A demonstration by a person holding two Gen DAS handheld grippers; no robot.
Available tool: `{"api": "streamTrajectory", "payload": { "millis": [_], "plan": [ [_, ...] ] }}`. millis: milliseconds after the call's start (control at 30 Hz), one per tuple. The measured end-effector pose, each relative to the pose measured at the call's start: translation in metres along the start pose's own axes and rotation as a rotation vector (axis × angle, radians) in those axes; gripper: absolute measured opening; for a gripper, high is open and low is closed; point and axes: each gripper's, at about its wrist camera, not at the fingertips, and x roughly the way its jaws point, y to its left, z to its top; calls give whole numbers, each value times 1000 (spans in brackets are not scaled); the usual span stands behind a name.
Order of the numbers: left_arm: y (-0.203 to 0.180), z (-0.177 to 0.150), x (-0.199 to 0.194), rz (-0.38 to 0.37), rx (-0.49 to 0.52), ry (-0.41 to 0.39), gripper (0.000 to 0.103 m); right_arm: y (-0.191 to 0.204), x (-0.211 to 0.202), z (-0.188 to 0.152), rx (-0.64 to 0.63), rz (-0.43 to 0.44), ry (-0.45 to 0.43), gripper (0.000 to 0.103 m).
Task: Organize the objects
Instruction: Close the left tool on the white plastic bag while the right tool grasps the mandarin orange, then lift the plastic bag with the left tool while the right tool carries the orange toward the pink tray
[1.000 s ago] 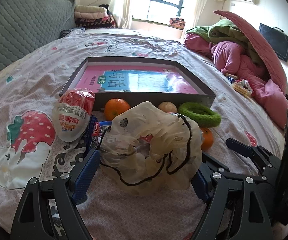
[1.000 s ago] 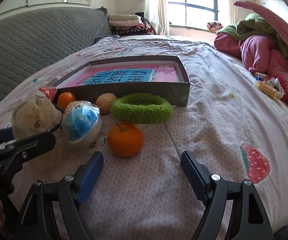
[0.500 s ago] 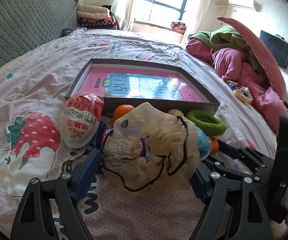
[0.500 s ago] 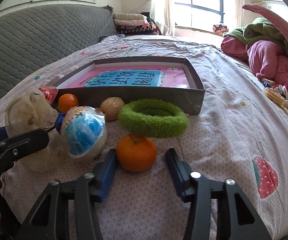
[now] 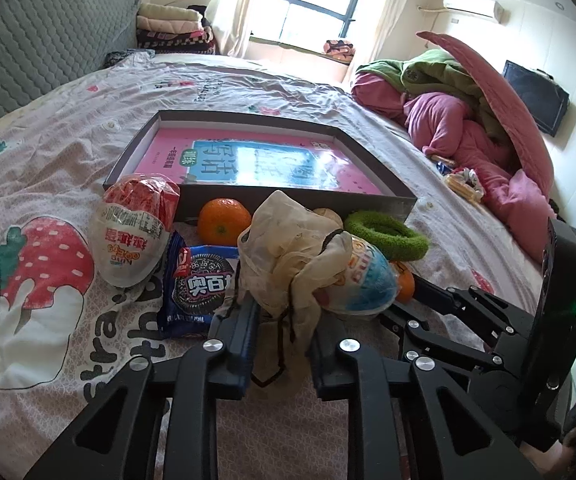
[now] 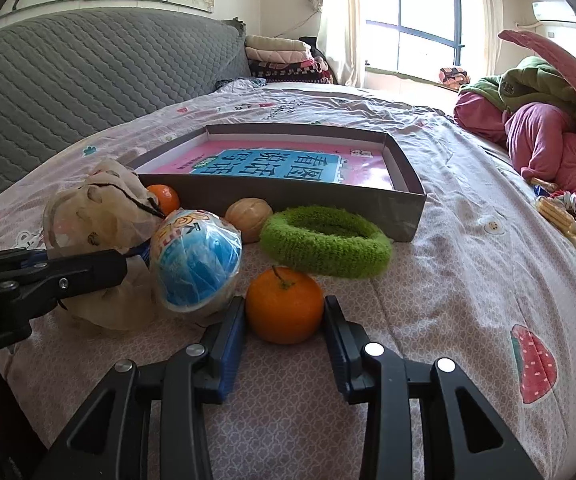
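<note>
Right wrist: closing tongs (image 6: 284, 322) around tangerine (image 6: 284, 305)

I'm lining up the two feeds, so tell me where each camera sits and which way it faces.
Left wrist: on the left gripper, facing down-forward over the bed at the gauze bag pinched in its jaws; the right gripper shows alongside.
Right wrist: on the right gripper, facing the orange between its closing jaws; left gripper at the left edge.
Shared: grey box, green ring.
</note>
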Motion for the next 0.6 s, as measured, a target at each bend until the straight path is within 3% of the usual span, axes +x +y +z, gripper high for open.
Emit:
{"api": "streamTrajectory", "payload": {
  "millis": [600],
  "plan": [
    [-2,-3,-31,18,5,-37,18,-11,-32,3,25,36,-111,38]
  ]
}}
